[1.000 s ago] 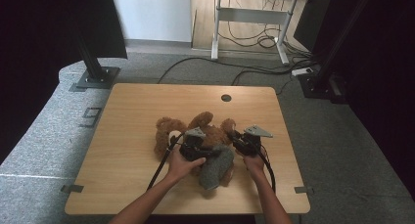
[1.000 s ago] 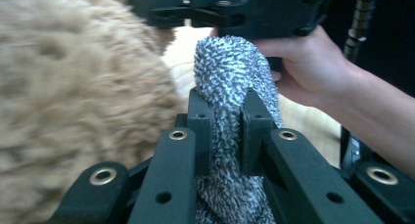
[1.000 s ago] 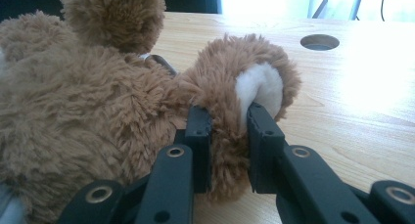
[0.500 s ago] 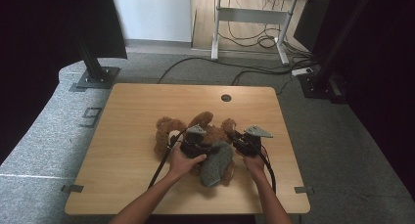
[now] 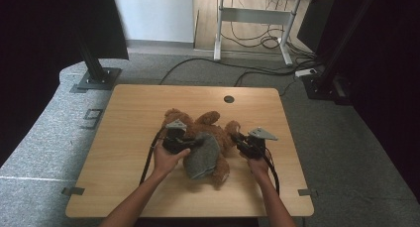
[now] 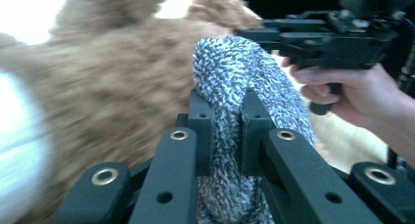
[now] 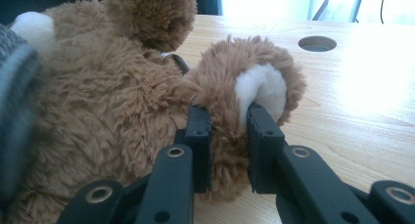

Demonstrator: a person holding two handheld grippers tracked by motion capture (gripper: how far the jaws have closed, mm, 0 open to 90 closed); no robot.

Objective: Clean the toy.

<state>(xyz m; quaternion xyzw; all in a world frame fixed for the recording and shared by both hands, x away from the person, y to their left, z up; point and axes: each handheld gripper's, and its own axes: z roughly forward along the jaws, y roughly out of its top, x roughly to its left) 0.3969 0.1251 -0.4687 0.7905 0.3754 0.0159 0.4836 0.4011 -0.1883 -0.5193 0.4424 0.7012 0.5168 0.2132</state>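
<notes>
While the wooden table (image 5: 129, 138) is carrying everything, a brown teddy bear (image 5: 218, 133) is lying near its middle, and a grey knitted garment (image 5: 202, 155) is covering part of the bear's body on the side nearer to the person. A round cable hole (image 5: 228, 99) is sitting in the tabletop beyond the bear.

The left gripper (image 5: 190, 143) is resting against the garment at the bear's left side. In the left gripper view its jaws are standing almost closed and are pinching a fold of the grey knit (image 6: 230, 87) between the pads; the brown fur (image 6: 122, 72) is lying just behind it.

The right gripper (image 5: 236, 138) is reaching to the bear from the other side. In the right gripper view the jaws are squeezing one paw of the bear (image 7: 235, 111), whose white pad (image 7: 262, 89) is touching one jaw.

No brand, label or readable writing is showing on the bear, the garment or the grippers.
</notes>
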